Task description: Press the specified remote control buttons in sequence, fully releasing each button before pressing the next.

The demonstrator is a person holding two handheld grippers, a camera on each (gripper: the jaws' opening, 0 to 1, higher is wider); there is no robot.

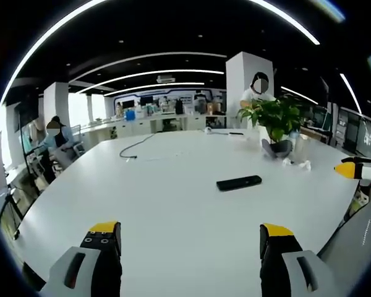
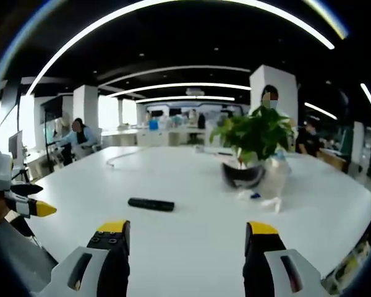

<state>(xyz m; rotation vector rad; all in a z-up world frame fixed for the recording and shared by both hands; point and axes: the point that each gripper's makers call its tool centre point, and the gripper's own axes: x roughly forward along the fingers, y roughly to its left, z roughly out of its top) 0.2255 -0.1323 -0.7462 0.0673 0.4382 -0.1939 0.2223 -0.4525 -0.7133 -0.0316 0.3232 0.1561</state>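
The remote (image 1: 238, 182) lies flat on the white table (image 1: 173, 204), ahead of both grippers and well apart from them. The left gripper (image 1: 188, 238) hangs over the near edge, jaws wide apart, holding nothing. The right gripper (image 2: 185, 238) is equally wide, also empty. A potted plant (image 2: 253, 145) stands beyond the remote.

Left tongs (image 1: 190, 238) agape; right tongs (image 2: 187, 238) agape, both unladen.
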